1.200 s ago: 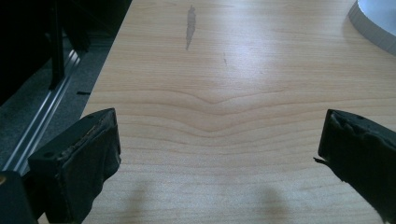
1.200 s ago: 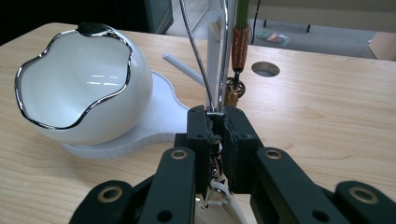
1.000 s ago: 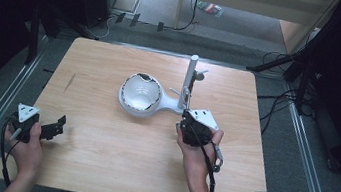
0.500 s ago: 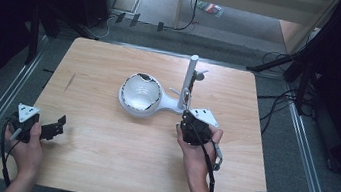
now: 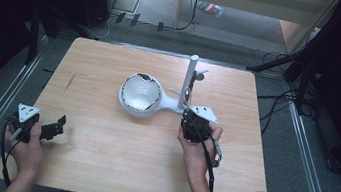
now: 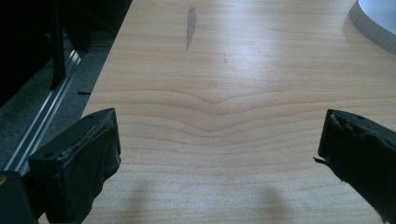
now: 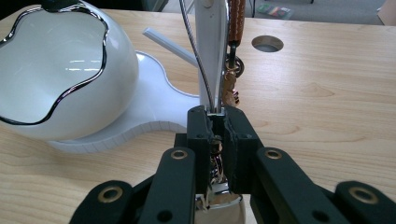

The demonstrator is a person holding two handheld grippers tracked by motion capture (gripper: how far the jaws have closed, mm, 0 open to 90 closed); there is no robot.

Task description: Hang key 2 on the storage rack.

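One white bowl [image 5: 140, 93] sits beside one stand post [image 5: 190, 74], where the right gripper [image 7: 216, 112] pinches a silver chain [image 7: 194, 51] (left gripper [image 6: 217, 144] spread wide).

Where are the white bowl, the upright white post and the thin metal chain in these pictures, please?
white bowl [image 5: 139, 91], high view, its inner floor.
white post [image 5: 191, 73], high view, midway up the shaft.
metal chain [image 7: 192, 46], right gripper view, the stretch rising from the shut jaws.

You have bare surface [image 5: 100, 152] all around your left gripper [image 5: 55, 128], but ahead of your right gripper [image 5: 188, 114] the white bowl [image 5: 139, 93], its stand [image 5: 169, 107] and the upright post [image 5: 189, 78] crowd the way.
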